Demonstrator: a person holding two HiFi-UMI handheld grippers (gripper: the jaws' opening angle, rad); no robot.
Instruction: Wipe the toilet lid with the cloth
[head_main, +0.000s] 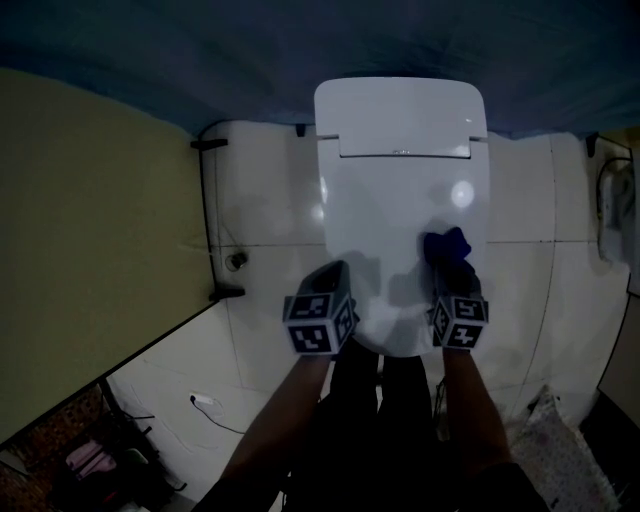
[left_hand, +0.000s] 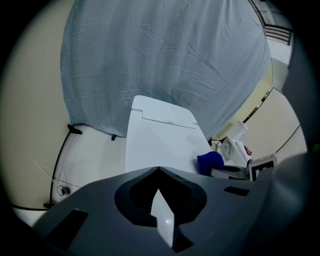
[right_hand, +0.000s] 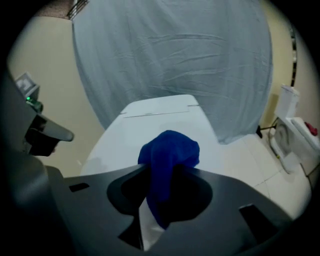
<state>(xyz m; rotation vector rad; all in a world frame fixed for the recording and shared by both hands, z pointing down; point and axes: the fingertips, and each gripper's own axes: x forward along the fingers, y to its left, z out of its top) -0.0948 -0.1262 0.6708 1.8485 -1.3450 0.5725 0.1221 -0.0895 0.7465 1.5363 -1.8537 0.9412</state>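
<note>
The white toilet lid (head_main: 395, 215) is down; it also shows in the left gripper view (left_hand: 155, 142) and the right gripper view (right_hand: 145, 127). A bunched dark blue cloth (head_main: 447, 246) rests on the lid's right front part. My right gripper (head_main: 449, 268) is shut on the cloth (right_hand: 169, 155), which sticks out ahead of the jaws. My left gripper (head_main: 334, 270) hovers over the lid's left front edge, jaws together and nothing in them (left_hand: 158, 168). From the left gripper's camera the cloth (left_hand: 210, 161) lies to the right.
A grey-blue sheet (head_main: 300, 50) hangs behind the toilet. A beige wall (head_main: 90, 230) stands to the left. The white tiled floor (head_main: 260, 200) has a drain (head_main: 237, 260) and a thin cable (head_main: 205, 405). White bathroom items (left_hand: 239, 146) stand at the right, and a mat (head_main: 560, 455) lies at lower right.
</note>
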